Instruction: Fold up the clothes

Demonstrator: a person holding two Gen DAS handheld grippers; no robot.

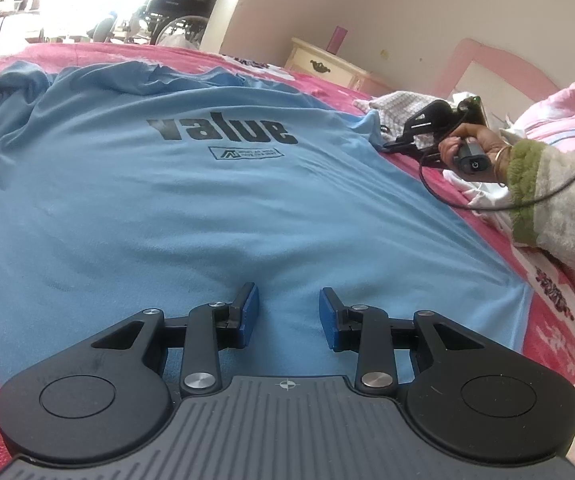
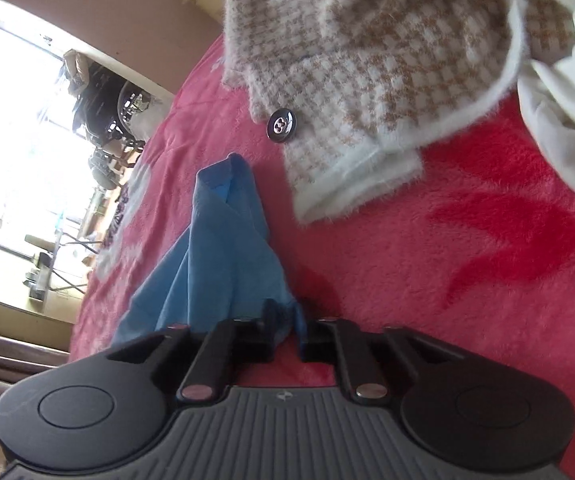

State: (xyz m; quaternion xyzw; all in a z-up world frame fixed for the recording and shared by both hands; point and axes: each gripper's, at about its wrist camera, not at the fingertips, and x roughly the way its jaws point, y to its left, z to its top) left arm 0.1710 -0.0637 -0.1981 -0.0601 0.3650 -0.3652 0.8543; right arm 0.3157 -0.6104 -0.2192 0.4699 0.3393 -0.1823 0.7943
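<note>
Gripping the sleeve of the blue T-shirt [image 2: 223,264] is the step in hand: in the right wrist view the right gripper [image 2: 287,340] has its jaws together on a bunched edge of that blue cloth, low against the pink blanket [image 2: 467,240]. The shirt itself lies spread flat on the blanket, printed side up, with the word "value" reading across its chest, its hem towards the left gripper [image 1: 287,316] and its collar at the far end. The left gripper stands with jaws apart over the lower middle of the shirt, nothing between the pads; whether it rests on the cloth cannot be told. A checked knit garment [image 2: 367,60] with a dark button [image 2: 281,126] lies just beside the held sleeve, apart from it. Judged from this layout, the first fold is about to begin. The next move calls for carrying the sleeve across onto the shirt's body while keeping the grip closed, and for steering clear of the knit garment so that it is not dragged along.
</note>
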